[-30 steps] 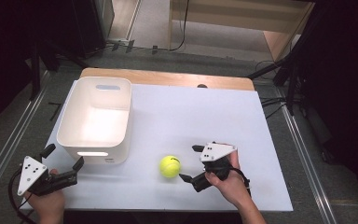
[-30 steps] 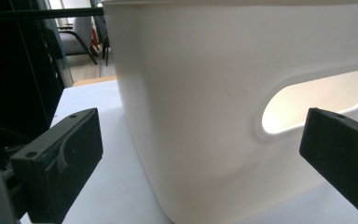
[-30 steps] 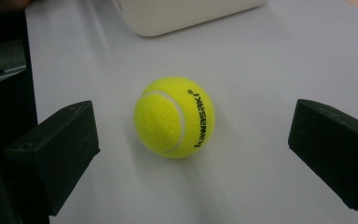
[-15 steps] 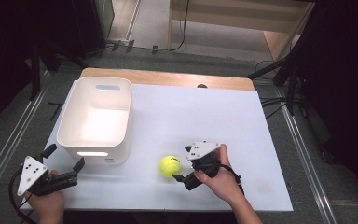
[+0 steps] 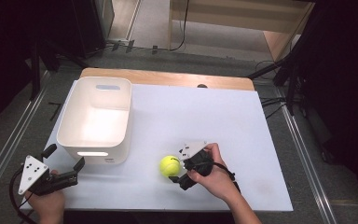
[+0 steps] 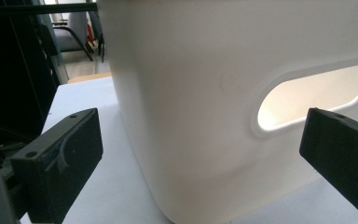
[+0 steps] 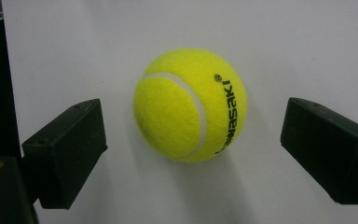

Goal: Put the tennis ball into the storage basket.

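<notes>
A yellow tennis ball (image 5: 170, 164) (image 7: 191, 105) lies on the white table near its front edge. My right gripper (image 5: 177, 170) (image 7: 193, 142) sits just to the ball's right, open. In the right gripper view its two black jaws stand wide on either side of the ball without touching it. A white plastic bin (image 5: 95, 119) stands at the table's left, with nothing inside. My left gripper (image 5: 65, 157) (image 6: 200, 158) is open at the front left corner. It points at the bin's near wall (image 6: 191, 93), beside the handle cutout (image 6: 314, 95).
The white table top (image 5: 205, 116) has bare room to the right of the bin and behind the ball. A wooden strip (image 5: 168, 78) runs along the far edge. Metal rails (image 5: 303, 154) flank the table, with cables on the floor behind it.
My right gripper has moved left toward the ball, so its jaws now flank it. The left gripper and the bin have stayed put.
</notes>
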